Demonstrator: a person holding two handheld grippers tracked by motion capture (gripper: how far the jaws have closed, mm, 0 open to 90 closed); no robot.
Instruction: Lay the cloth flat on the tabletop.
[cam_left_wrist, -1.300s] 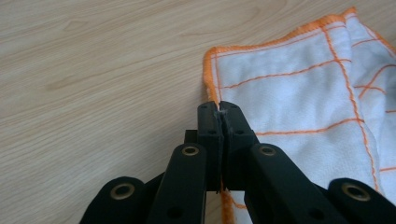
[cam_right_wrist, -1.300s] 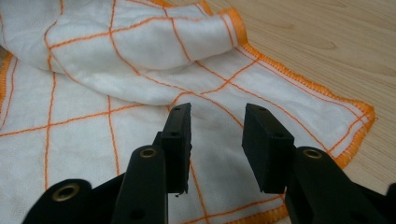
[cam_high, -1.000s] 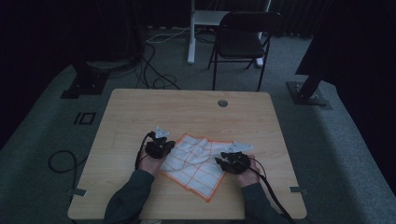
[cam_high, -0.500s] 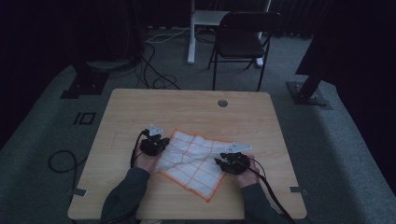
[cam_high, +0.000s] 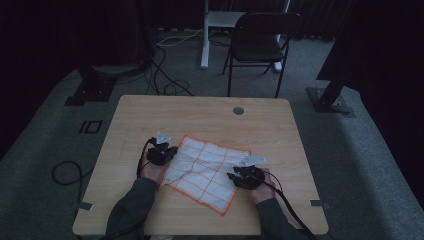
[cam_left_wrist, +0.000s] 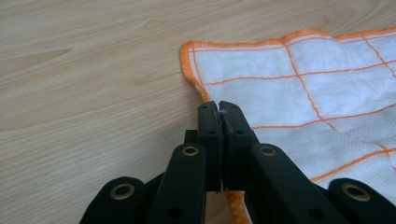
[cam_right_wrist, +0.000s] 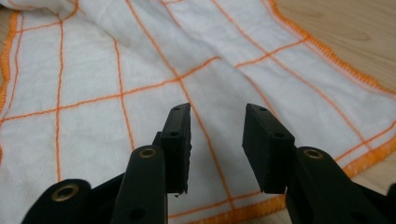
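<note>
Two forearms in dark sleeves come in from the near edge of the wooden table (cam_high: 150, 115), one to each side of a white cloth with an orange grid (cam_high: 207, 170). Each hand lies low over the tabletop and points its tool inward and forward toward the cloth.

On the person's left, the left gripper (cam_high: 161, 152) sits at the cloth's left edge. In the left gripper view its jaws are pressed tight together, and the orange hem runs in beneath the tips, so the left gripper (cam_left_wrist: 219, 105) is pinching the cloth's (cam_left_wrist: 303, 98) edge, with bare wood to one side.

On the person's right, the right gripper (cam_high: 245, 176) rests over the cloth's right side. In the right gripper view the right gripper (cam_right_wrist: 215, 116) has its jaws standing about half apart, with nothing clamped between them; the cloth (cam_right_wrist: 140, 60) lies wrinkled under and ahead of them.

Farther off, the cloth spreads as a diamond across the middle of the table, its far corner toward a round grommet (cam_high: 238, 110). Beyond the table stands a dark folding chair (cam_high: 260, 42).
</note>
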